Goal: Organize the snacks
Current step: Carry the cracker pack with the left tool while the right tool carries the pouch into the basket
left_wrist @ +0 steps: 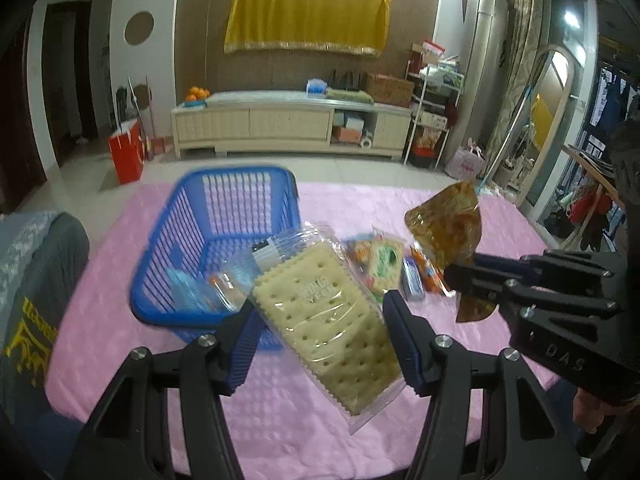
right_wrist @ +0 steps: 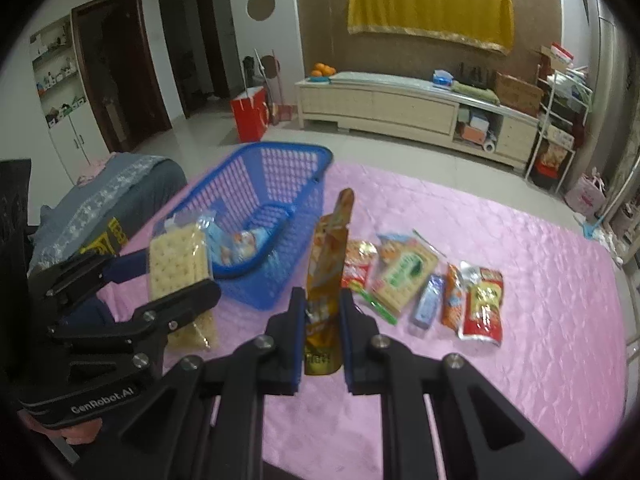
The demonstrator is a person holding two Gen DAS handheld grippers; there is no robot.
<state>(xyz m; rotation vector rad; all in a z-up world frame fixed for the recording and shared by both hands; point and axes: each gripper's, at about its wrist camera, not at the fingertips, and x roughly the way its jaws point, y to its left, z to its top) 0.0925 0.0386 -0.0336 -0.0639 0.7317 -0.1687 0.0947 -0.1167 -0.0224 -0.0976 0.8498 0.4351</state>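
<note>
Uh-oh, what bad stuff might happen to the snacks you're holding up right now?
The left gripper squeezes the cracker pack by its sides, so the crackers might crack. The right gripper pinches the floppy orange pouch near its bottom end, so it could bend or slip out. Both hang close together beside the blue basket and might bump.
</note>
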